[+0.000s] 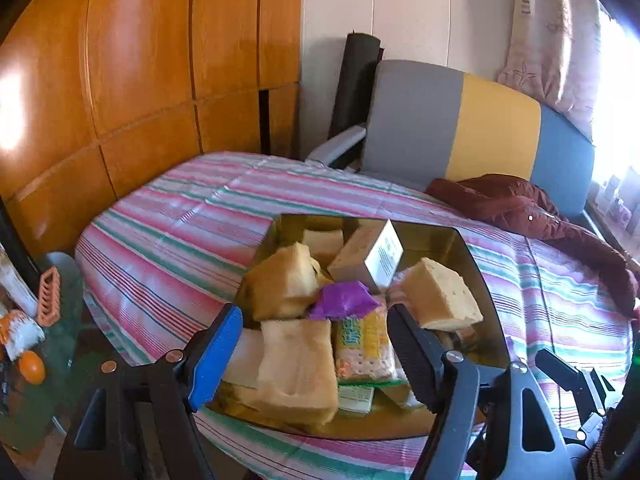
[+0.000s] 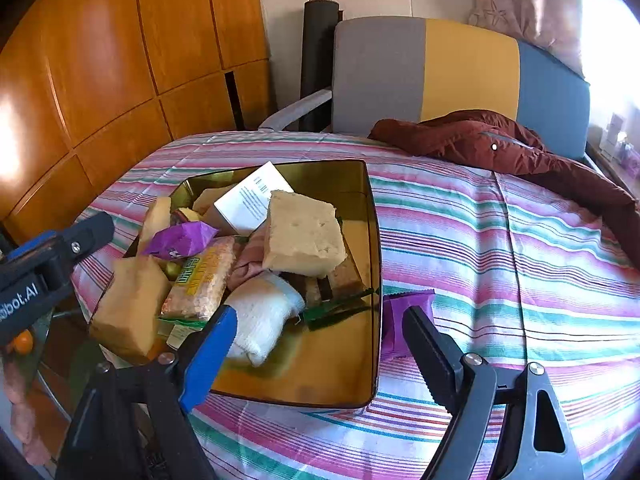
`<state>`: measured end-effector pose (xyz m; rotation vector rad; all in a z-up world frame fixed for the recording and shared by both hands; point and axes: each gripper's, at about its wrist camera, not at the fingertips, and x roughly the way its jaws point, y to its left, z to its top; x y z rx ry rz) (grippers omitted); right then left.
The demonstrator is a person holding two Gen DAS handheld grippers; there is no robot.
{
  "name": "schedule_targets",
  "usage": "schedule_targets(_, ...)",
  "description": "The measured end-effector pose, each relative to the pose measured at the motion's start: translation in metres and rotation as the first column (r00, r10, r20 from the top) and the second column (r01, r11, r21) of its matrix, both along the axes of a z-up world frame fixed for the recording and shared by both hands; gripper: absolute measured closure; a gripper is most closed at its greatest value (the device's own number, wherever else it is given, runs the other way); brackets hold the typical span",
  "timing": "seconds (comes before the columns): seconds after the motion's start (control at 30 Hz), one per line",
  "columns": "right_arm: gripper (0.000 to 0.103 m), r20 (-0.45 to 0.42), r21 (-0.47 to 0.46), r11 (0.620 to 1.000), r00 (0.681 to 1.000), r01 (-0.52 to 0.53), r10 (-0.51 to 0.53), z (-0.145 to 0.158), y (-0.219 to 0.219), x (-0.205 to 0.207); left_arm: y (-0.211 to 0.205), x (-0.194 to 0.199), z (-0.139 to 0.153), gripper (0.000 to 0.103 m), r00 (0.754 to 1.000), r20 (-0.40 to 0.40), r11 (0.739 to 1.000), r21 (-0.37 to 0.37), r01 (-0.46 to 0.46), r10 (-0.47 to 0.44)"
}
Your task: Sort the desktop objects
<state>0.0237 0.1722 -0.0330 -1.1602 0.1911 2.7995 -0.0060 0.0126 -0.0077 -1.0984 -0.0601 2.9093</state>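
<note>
A shiny gold tray (image 2: 370, 240) sits on a surface covered by a pink, green and white striped cloth (image 2: 500, 240), near the cloth's left edge. The tray is piled with things: several tan sponge blocks (image 2: 304, 232), a white box (image 2: 252, 200) with printed text leaning across the back, a purple wrapper (image 2: 180, 240), a yellow-and-green cracker pack (image 2: 200, 280), a rolled white towel (image 2: 264, 316) and a green wrapper (image 2: 336, 308) lying on the tray floor. The front right part of the tray floor is bare. A second purple packet (image 2: 404, 320) lies on the cloth just outside the tray's right rim.

The left gripper (image 1: 316, 356) hangs over the near edge of the tray with its jaws spread wide, one sponge block (image 1: 296, 368) and the cracker pack (image 1: 360, 344) showing between them; nothing is held. The right gripper (image 2: 320, 356) is also spread wide and empty, its blue finger over the towel side and its black finger just beside the purple packet.

To the right of the tray the cloth runs wide and flat. A dark red jacket (image 2: 520, 152) is heaped at the far right edge, against a grey, yellow and blue chair back (image 2: 460, 68). Wooden cabinet doors (image 2: 120, 60) stand behind on the left.
</note>
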Motion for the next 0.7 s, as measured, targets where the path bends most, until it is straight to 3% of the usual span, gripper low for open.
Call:
schedule_targets(0.37, 0.016, 0.0, 0.02, 1.0, 1.0, -0.001, 0.001, 0.0002, -0.0044, -0.0009, -0.0008, -0.001, -0.0043, 0.028, 1.0, 0.003, 1.0, -0.008, -0.004, 0.004)
schedule_targets(0.57, 0.014, 0.001, 0.03, 1.0, 1.0, -0.004, 0.004, -0.0009, -0.0057, -0.0018, -0.0035, -0.0005, -0.0062, 0.038, 1.0, -0.01, 1.0, -0.014, -0.01, 0.01)
schedule_targets(0.7, 0.014, -0.009, 0.041, 0.999, 1.0, -0.003, 0.004, 0.0009, -0.0072, -0.0012, -0.003, -0.0001, -0.0064, 0.039, 1.0, -0.018, 1.0, -0.023, 0.001, -0.002)
